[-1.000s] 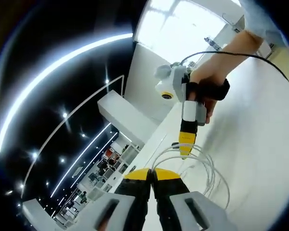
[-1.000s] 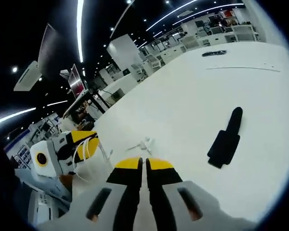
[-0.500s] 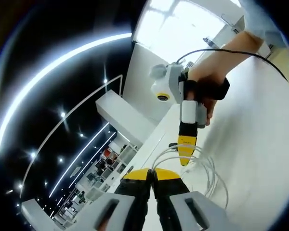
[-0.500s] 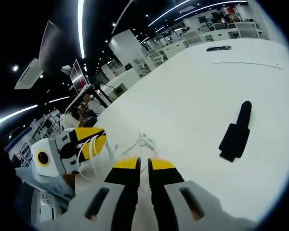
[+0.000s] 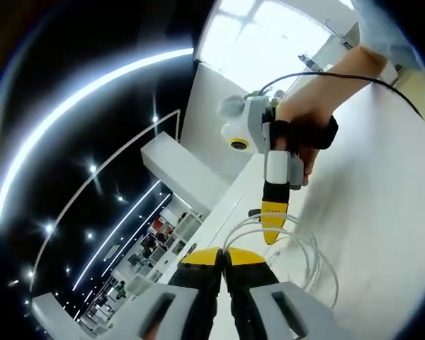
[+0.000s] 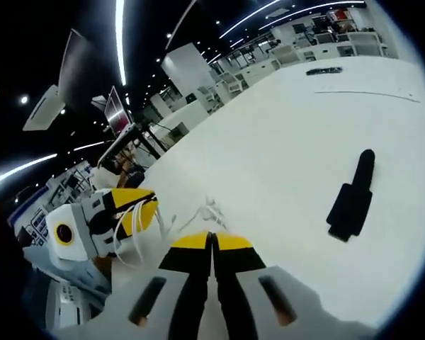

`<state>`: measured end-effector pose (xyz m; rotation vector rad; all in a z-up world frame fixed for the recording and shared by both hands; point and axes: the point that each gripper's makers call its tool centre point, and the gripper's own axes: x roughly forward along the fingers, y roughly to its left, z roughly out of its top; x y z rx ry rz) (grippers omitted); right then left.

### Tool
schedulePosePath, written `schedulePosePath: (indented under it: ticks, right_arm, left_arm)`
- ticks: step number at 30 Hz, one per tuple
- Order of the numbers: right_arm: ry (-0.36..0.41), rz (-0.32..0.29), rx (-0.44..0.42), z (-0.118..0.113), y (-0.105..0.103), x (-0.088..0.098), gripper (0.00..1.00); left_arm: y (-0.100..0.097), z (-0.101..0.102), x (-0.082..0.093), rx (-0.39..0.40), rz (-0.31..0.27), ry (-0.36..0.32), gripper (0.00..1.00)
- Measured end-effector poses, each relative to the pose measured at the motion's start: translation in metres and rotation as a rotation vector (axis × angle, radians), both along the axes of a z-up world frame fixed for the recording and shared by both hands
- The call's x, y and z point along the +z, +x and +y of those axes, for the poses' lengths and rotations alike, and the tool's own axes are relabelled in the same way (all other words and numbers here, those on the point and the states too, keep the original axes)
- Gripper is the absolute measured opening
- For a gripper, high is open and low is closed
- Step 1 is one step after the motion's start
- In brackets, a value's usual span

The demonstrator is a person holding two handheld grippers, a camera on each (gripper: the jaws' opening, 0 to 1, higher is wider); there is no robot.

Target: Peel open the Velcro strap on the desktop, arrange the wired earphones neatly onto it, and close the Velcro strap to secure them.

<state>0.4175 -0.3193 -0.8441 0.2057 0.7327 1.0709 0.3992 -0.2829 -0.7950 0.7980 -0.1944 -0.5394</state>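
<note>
Desk [image 6: 283,142] white | Velcro strap [image 6: 350,200] flat on desk, well apart from claws, looks unopened | left claw [image 5: 225,256] pinched on earphone cable [image 5: 308,249] coils | right claw [image 6: 212,241] pinched, contents unclear | bundling, strapping remain

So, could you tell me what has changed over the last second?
The right gripper, whose jaws had parted slightly half a second ago, has shut them again. It stays by the earphone cable, whose loops hang on the shut left gripper. The black strap still lies closed and untouched on the white desk; its drift in the right gripper view is camera motion.
</note>
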Motion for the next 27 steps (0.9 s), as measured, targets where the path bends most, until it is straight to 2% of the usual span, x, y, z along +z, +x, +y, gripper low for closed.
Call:
schedulePosePath:
  ticks: [15,22,27]
  right_arm:
    - [0.001,0.075,-0.056,-0.013,0.002,-0.009,0.1]
    - [0.036,0.134,-0.031,-0.001,-0.001,-0.008,0.1]
    - [0.041,0.137,-0.024,0.001,-0.001,-0.007,0.08]
  left_arm:
    - [0.0,0.002,0.003,0.003,-0.009,-0.012,0.06]
    - [-0.001,0.0,0.003,-0.001,-0.012,-0.008,0.06]
    - [-0.001,0.0,0.003,0.0,-0.012,-0.003,0.06]
